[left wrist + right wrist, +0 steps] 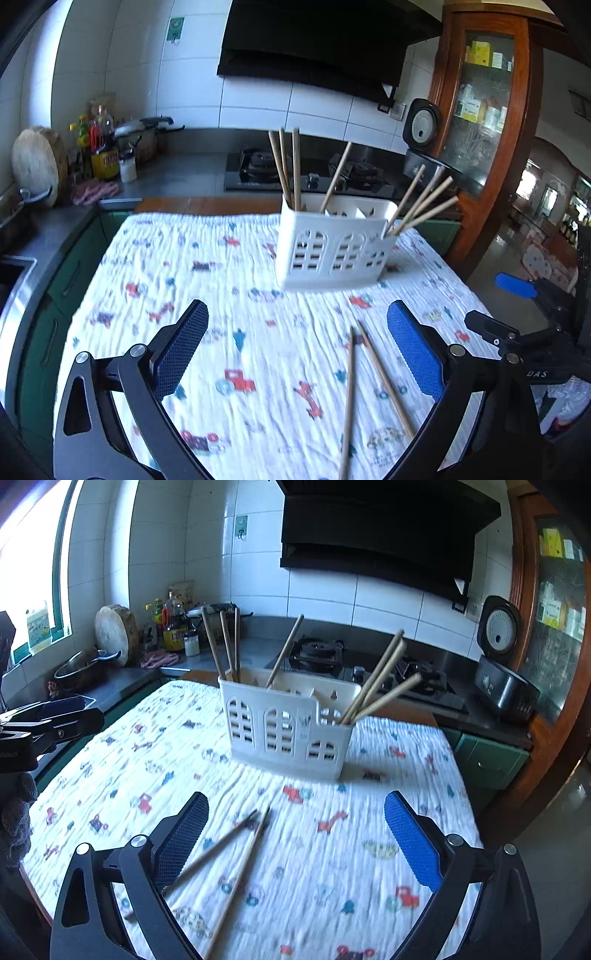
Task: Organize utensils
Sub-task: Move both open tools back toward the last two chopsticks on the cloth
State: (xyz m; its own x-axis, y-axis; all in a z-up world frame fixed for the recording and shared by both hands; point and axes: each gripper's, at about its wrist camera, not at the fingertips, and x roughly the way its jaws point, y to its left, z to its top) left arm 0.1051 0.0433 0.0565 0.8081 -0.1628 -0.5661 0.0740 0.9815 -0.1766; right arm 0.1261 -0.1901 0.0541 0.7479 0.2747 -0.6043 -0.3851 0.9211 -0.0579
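Left wrist view: the left hand-held gripper [295, 347] is spread wide with nothing between its blue pads; two loose chopsticks [351, 398] lie on the cloth [221, 295] toward its right finger.
Right wrist view: the right hand-held gripper [295, 830] is likewise spread wide and empty; the same two chopsticks [236, 853] lie crossed near its left finger.
Holder: a white holder [332, 251] stands upright on the cloth, beyond both grippers.
Contents: three chopsticks [286, 170] stand in its left end, one leans in the middle, and three more [424, 206] lean out at the right end.
Counter: the cloth with vehicle prints covers it.
Background: a stove [325, 653] sits behind the holder.
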